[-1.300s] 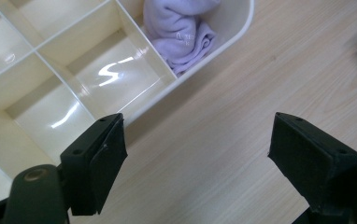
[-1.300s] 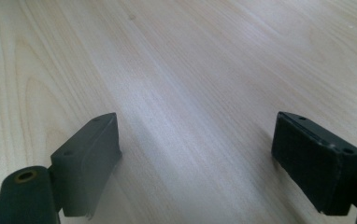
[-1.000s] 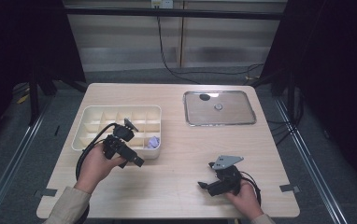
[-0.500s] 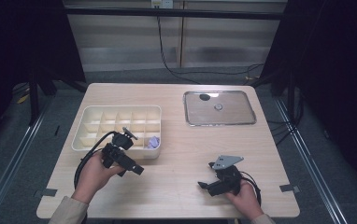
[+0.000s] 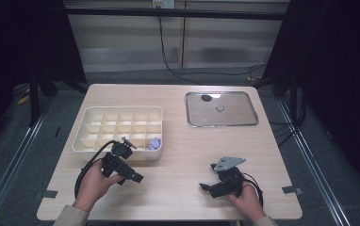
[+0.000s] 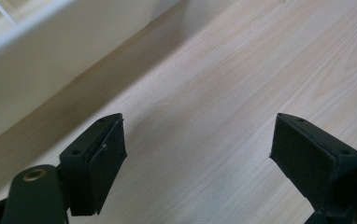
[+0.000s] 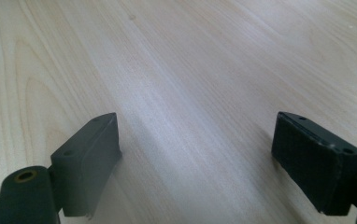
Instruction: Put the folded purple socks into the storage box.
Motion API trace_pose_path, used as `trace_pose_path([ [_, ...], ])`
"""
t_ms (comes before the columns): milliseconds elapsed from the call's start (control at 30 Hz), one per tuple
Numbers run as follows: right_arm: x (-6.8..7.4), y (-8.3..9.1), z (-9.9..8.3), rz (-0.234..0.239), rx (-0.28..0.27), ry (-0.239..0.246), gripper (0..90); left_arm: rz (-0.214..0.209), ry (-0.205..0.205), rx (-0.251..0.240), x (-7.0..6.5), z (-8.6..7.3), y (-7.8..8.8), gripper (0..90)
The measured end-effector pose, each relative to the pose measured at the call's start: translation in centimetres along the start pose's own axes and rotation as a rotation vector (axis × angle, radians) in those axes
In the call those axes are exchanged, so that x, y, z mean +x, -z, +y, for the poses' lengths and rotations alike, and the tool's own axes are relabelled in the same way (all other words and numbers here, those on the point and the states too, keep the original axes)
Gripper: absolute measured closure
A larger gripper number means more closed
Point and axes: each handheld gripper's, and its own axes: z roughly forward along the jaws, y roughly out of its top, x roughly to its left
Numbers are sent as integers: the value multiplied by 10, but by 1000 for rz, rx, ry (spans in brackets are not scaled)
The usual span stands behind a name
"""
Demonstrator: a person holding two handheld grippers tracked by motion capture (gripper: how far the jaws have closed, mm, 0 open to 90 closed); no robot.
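I hold both claws, left claw (image 5: 138,178) and right claw (image 5: 205,187), open and empty, low over the tabletop (image 5: 183,150), the compartment tray (image 5: 117,111) at my eleven o'clock within reach.

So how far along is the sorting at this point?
Done: one small purple piece lies in the near right corner cell of the white compartment tray. In hand: nothing; the left gripper and right gripper are both open and empty over the table. Left: two small items on the metal tray, one dark, one light.
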Motion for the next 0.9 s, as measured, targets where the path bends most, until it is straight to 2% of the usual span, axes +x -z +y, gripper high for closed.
trace_pose_path([
  [233, 0, 0, 0, 0, 0, 0, 147, 1, -6, 1, 1, -7, -10, 172],
  [300, 0, 0, 0, 0, 0, -2, 146, -12, 9, -2, 1, -9, -13, 170],
  [367, 0, 0, 0, 0, 0, 0, 146, -11, 1, 5, 1, -11, -16, 171],
  [600, 0, 0, 0, 0, 0, 0, 147, -22, 8, -26, 2, -17, -24, 167],
  [767, 0, 0, 0, 0, 1, -2, 147, -10, -14, -68, 0, -20, -26, 159],
  [900, 0, 0, 0, -1, 0, 0, 147, 12, -59, -104, -1, -26, -27, 154],
])
